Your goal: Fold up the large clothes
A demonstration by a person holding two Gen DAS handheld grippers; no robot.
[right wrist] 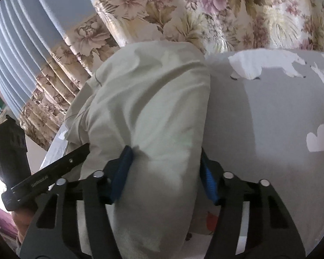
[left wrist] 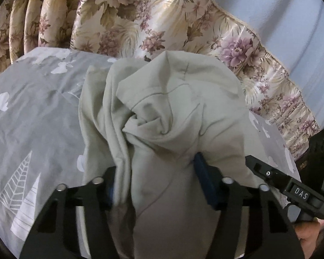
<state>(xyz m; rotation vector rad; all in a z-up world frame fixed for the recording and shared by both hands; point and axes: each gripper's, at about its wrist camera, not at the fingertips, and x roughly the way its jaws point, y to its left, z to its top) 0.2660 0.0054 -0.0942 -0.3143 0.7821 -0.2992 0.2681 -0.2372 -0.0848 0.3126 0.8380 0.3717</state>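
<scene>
A large pale beige garment (left wrist: 162, 99) lies bunched and twisted on a grey bedsheet (left wrist: 32, 112) printed with white shapes. In the left wrist view my left gripper (left wrist: 155, 172) has a thick fold of it squeezed between its blue pads (left wrist: 205, 181). The right gripper's black body (left wrist: 287, 185) reaches in from the right edge. In the right wrist view the garment (right wrist: 144, 99) rises as a smooth hump, and my right gripper (right wrist: 164, 166) is shut on its near end, blue pads (right wrist: 120, 172) pressing on both sides. My left gripper's body (right wrist: 43, 177) shows at the left.
Floral curtains (left wrist: 140, 21) hang close behind the bed, beside a light blue pleated curtain (right wrist: 21, 54). The grey sheet (right wrist: 270, 118) stretches to the right of the garment. A person's hand (left wrist: 306, 235) holds the right gripper's handle. Dark objects (left wrist: 317, 151) stand past the bed's right edge.
</scene>
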